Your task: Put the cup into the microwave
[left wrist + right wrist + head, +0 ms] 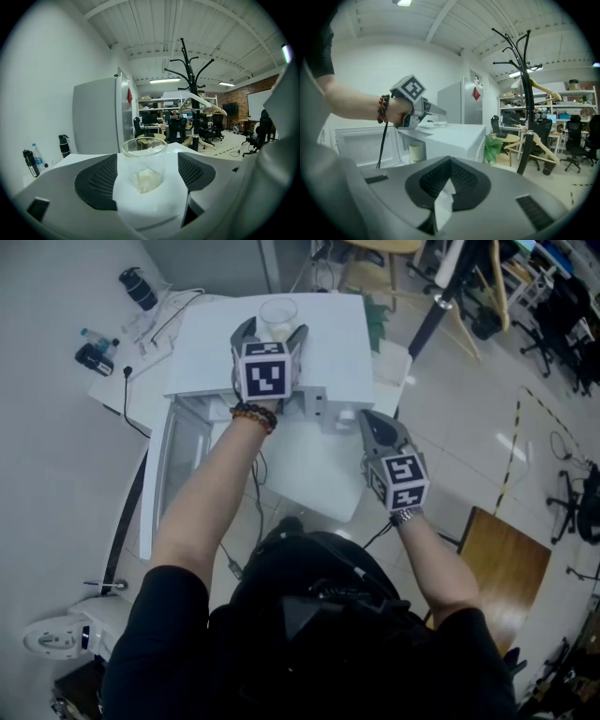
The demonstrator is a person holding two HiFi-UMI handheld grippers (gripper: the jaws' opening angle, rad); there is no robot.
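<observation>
The left tongs (271, 337) are hovering released over the top of the microwave (330, 338), their jaws standing wide apart. The glass cup (278, 313) is standing upright on that top near its far edge. It is sitting just at the tips of the jaws, and neither pad is touching it. The microwave's door (174, 465) is hanging open over the white worktop (114, 390). The right tongs (377, 427) are hovering clenched and empty by the microwave's near right corner.
</observation>
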